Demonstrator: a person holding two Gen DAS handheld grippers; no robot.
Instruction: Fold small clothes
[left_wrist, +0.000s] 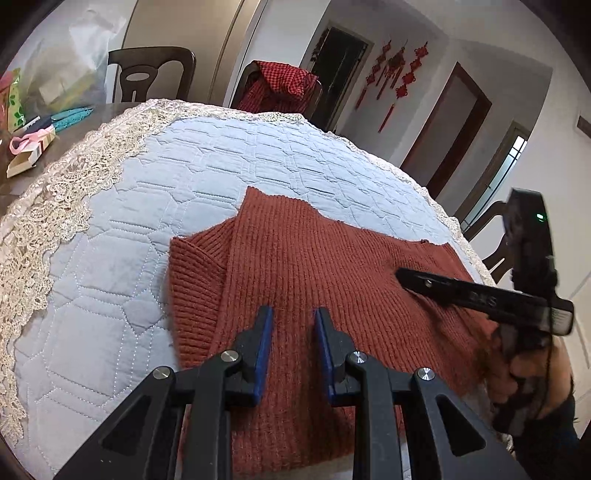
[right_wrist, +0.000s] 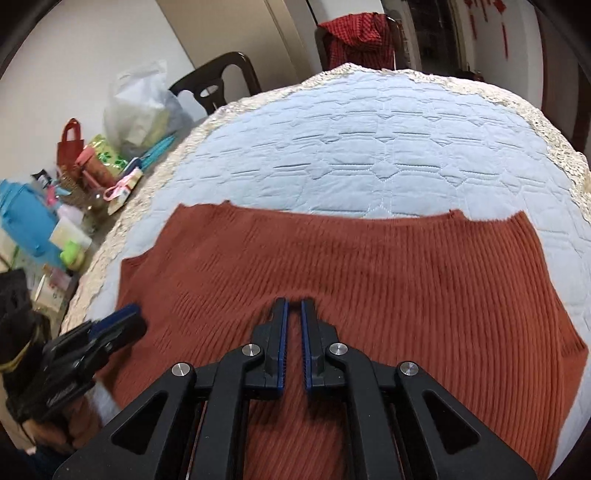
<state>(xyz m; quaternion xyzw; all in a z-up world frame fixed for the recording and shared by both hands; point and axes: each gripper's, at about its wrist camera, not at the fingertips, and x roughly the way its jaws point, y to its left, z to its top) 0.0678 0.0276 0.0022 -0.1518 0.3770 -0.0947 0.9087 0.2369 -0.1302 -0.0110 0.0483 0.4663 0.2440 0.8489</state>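
Hovering both grippers over a rust-red knit sweater (left_wrist: 314, 266) spread flat on the pale blue quilted cover (left_wrist: 110, 288) with its lace border (left_wrist: 55, 199). My left gripper (left_wrist: 293, 321) has its jaws a little apart, nothing pinched, sweater directly beneath and ahead of them. My right gripper (right_wrist: 293, 308) has jaws nearly pressed together, only a thin slit between the blue pads; whether any knit is caught I cannot tell. Sweater runs wide to both sides of those jaws. Clutter (right_wrist: 74, 192) sits far left.
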